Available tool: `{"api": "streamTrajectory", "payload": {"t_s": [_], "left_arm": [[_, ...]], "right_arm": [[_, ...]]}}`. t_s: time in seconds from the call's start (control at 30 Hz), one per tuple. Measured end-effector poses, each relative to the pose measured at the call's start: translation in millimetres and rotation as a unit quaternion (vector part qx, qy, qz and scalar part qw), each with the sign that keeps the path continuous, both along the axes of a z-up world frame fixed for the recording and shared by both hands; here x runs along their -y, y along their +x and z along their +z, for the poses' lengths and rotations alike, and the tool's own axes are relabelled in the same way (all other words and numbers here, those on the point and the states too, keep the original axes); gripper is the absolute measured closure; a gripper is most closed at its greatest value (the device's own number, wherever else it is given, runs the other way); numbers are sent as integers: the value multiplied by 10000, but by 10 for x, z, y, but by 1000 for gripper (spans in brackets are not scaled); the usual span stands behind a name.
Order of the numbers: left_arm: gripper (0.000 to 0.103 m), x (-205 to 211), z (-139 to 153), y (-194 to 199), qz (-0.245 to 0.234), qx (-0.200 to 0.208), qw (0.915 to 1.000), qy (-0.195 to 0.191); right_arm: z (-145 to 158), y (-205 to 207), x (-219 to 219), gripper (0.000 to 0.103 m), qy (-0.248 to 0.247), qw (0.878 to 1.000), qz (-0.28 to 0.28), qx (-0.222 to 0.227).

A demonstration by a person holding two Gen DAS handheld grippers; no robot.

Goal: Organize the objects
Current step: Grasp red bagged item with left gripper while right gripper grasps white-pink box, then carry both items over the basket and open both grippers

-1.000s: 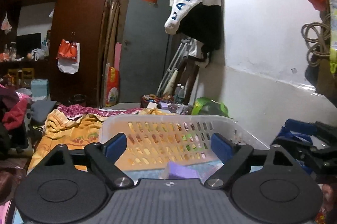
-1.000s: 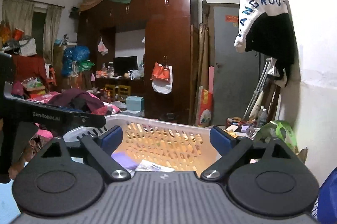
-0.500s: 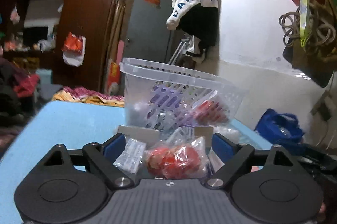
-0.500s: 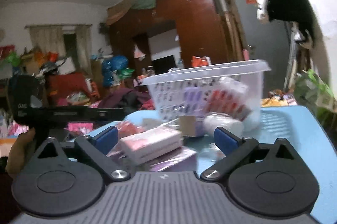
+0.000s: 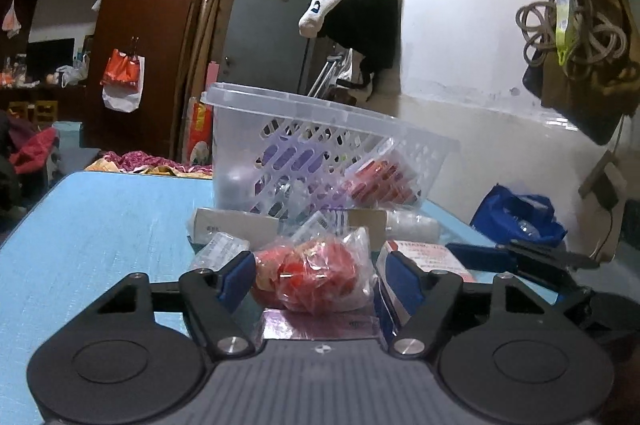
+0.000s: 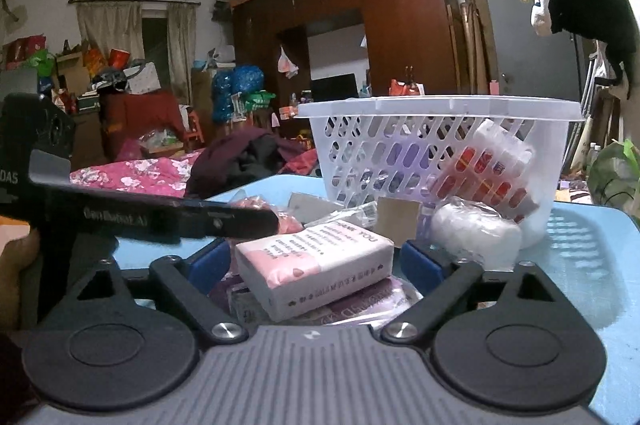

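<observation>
On the blue table (image 5: pixel 100 225) a clear bag of red pieces (image 5: pixel 316 275) lies between the fingers of my left gripper (image 5: pixel 320 279). Its jaws are closing, with the pads close beside the bag and not pressing it. My right gripper (image 6: pixel 316 267) straddles a pink and white packet (image 6: pixel 312 265) that rests on a purple packet (image 6: pixel 360 301). Its jaws are closing too, with a gap on both sides. Behind the loose items stands a white slotted basket (image 5: pixel 320 129) (image 6: pixel 436 141), holding a red-and-white pack and purple items.
A white box (image 5: pixel 232 221), a small clear packet (image 5: pixel 220 249), a white wrapped roll (image 6: pixel 476 229) and a brown card (image 6: pixel 398 221) lie before the basket. A blue bag (image 5: pixel 516 217) sits at the right table edge, near the white wall. Cluttered room beyond.
Both grippers have sunk from above the basket to table level, in front of the loose items. The left jaws have narrowed around the red bag; the right jaws have narrowed slightly.
</observation>
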State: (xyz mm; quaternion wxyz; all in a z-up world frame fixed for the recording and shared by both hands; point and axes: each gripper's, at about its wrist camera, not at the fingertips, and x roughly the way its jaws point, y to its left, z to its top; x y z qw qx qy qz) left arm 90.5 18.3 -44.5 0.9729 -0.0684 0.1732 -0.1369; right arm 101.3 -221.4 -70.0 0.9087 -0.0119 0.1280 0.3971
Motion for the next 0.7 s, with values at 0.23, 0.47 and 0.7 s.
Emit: {"api": "streamTrajectory", "payload": {"t_s": [0.23,0.47,0.7], "left_arm": [[47,-32,-14,-8,-82,28,9998,-179],[48,-103,18,-124,36,305,9988,-371],[48,-153,-41,-138,70,283,9988,-391]], "right_arm": [[-23,-69,81,16,162,9997,-151,34],[-59,-238,370,16,724,9953,-637,105],[-113,-246,481,16,917,9914,-934,35]]}}
